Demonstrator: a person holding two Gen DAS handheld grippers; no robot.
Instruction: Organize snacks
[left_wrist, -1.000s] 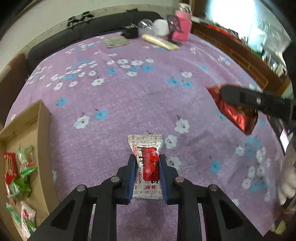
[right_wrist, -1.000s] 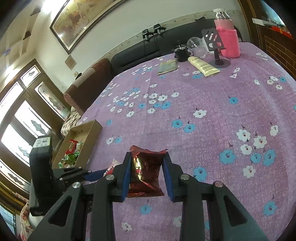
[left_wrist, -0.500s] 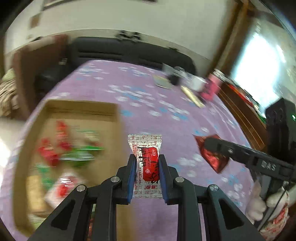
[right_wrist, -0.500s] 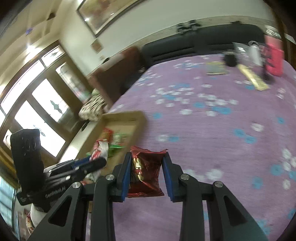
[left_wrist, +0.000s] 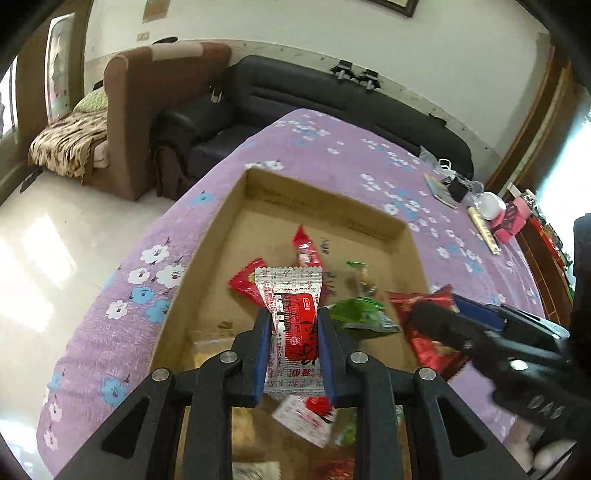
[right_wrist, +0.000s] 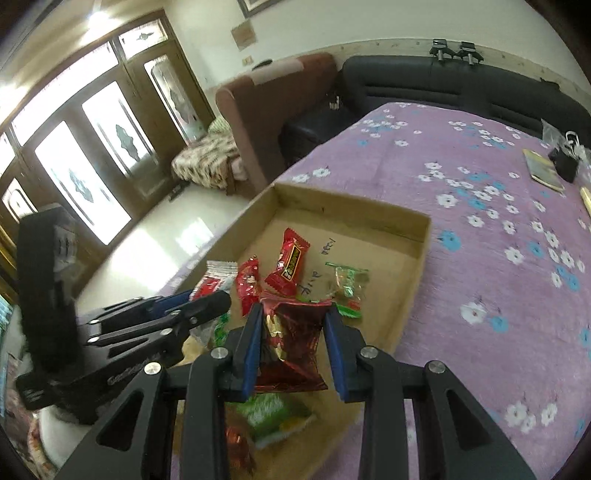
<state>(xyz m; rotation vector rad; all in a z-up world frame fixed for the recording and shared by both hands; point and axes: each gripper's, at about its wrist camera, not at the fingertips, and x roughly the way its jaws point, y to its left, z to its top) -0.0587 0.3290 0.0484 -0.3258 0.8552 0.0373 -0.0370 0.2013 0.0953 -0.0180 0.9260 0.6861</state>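
Left gripper (left_wrist: 291, 325) is clamped on a white-and-red sachet (left_wrist: 291, 314), holding it upright above the cardboard box (left_wrist: 321, 199), whose walls rise on all sides around the loose snacks. Right gripper (right_wrist: 291, 336) is squeezed on a dark red foil packet (right_wrist: 291, 343), also over the box, close beside the left one; each tool shows in the other's camera, and the foil packet sits just right of the sachet in the left view.

Inside the box lie a red candy wrapper (right_wrist: 290, 262), a second red wrapper (right_wrist: 248, 284) (crumpled, partly behind the left tool), a clear green-printed wrapper (right_wrist: 349, 284) and a green pack (left_wrist: 364, 314) under the tools. More packets lie at the near end, blurred and partly hidden by the fingers.

The box rests on a purple flowered cloth (right_wrist: 480, 229). At the cloth's far end stand a pink holder (left_wrist: 511, 221), a white cup (left_wrist: 491, 205), a yellowish tube (left_wrist: 484, 230), a booklet (right_wrist: 543, 170) and a small black item (right_wrist: 565, 166). Beyond are a black sofa (right_wrist: 443, 85) and a brown armchair (left_wrist: 147, 99)
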